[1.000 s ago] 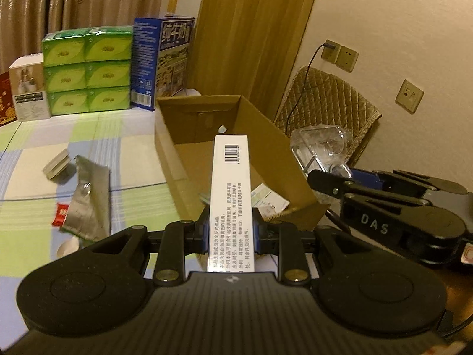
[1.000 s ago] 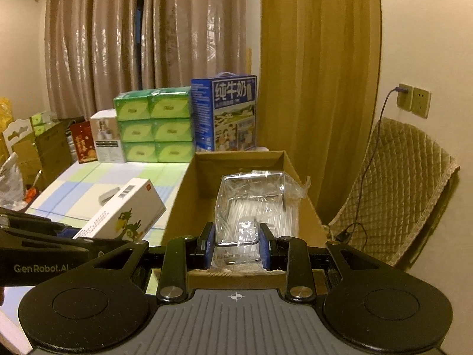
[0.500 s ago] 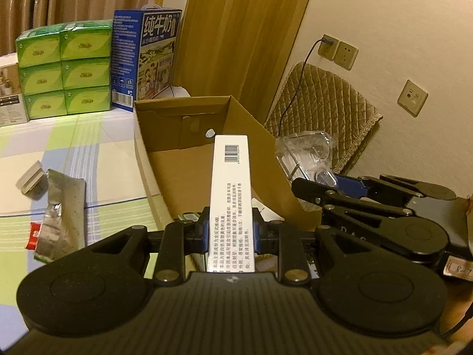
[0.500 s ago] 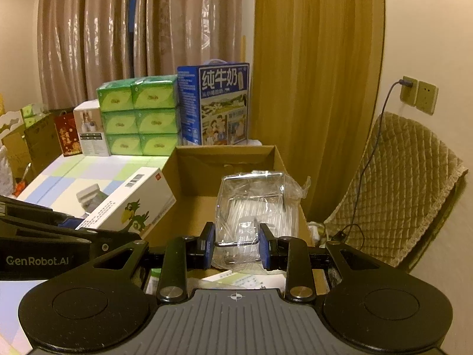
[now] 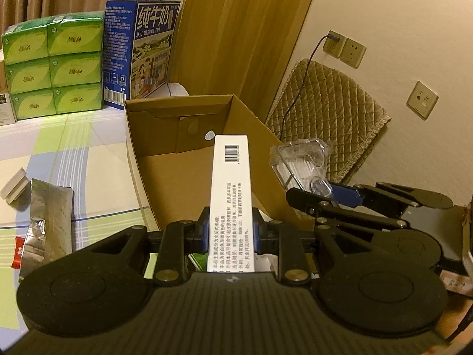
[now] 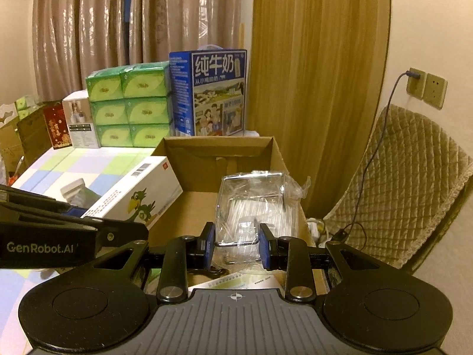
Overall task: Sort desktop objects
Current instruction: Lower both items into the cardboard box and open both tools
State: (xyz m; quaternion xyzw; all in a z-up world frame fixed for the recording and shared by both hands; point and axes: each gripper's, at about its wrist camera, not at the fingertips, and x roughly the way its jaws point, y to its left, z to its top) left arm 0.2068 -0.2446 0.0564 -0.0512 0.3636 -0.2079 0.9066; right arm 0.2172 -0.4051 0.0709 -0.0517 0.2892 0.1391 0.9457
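Your table [image 5: 88, 159], covered in a pale checked cloth, carries the open cardboard box [image 5: 177, 112] at its right end, with the wall and a quilted chair back [image 5: 331, 112] beyond it. Behind the box stand a blue milk carton case [image 6: 212, 94] and, to its left, a stack of green tissue packs [image 6: 130, 106]. Your left gripper [image 5: 230, 233] is clenched on a long white box [image 5: 232, 189] with a barcode at its far end; you hold it lengthwise above the open cardboard box, pointing toward the back wall. In the right wrist view the same white box [image 6: 139, 195] shows a green parrot print on its side. Your right gripper [image 6: 236, 244] is clamped on a clear plastic package [image 6: 257, 201] with a wire frame, held over the right half of the cardboard box, just beside the white box. Printed paper lies on the box floor under both tools. On the cloth to the left of the cardboard box lie a silver foil pouch [image 5: 50, 222] and a small grey block [image 5: 16, 188]
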